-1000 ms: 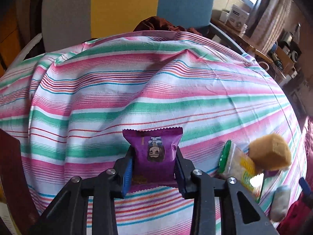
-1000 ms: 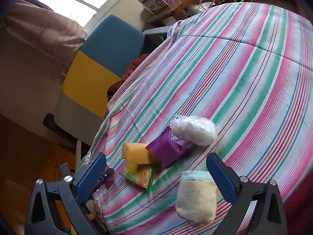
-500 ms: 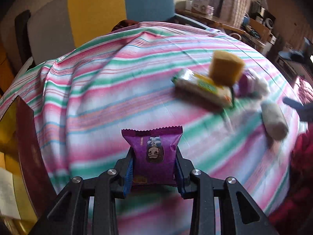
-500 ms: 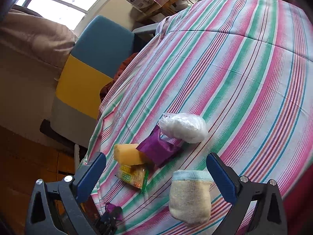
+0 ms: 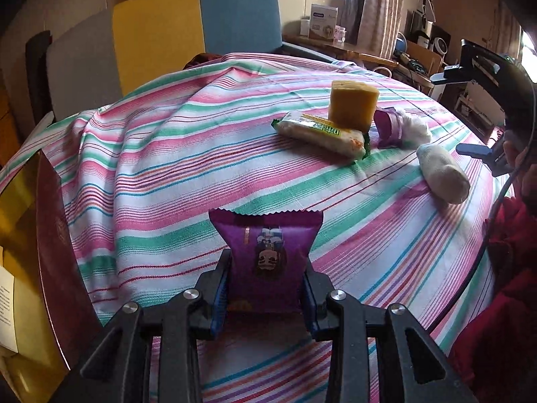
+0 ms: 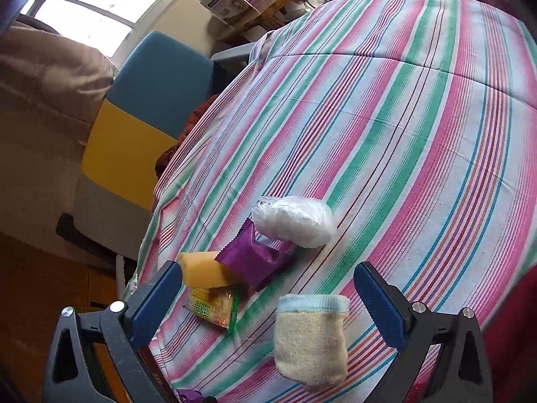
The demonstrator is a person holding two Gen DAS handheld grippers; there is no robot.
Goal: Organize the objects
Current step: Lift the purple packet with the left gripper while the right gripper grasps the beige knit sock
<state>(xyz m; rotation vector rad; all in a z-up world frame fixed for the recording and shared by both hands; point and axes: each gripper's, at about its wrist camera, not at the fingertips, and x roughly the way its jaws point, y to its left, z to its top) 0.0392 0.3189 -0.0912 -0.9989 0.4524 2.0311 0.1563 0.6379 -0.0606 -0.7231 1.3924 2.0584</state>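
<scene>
My left gripper point(image 5: 266, 270) is shut on a purple snack packet point(image 5: 265, 252), held upright just above the striped tablecloth point(image 5: 167, 174). Further off to the right lies a pile: a yellow sponge point(image 5: 352, 107) resting on a cracker packet point(image 5: 322, 134), a second purple packet point(image 5: 389, 127) and a white plastic-wrapped bundle point(image 5: 416, 131). A rolled beige sock point(image 5: 443, 174) lies beside them. My right gripper point(image 6: 266, 282) stands open above the sock point(image 6: 310, 339), with the sponge point(image 6: 204, 272), cracker packet point(image 6: 213, 309), purple packet point(image 6: 258, 258) and bundle point(image 6: 295, 221) just beyond it.
A chair with a grey, yellow and blue back point(image 5: 201, 27) stands behind the table. A dark red board point(image 5: 57, 252) rises at the left table edge. A red sleeve point(image 5: 503, 285) fills the right side. A desk with boxes point(image 5: 322, 23) is at the back.
The left gripper has swung across the table with the purple packet still in it, so the pile now lies ahead on its right. The right gripper has stayed put and open.
</scene>
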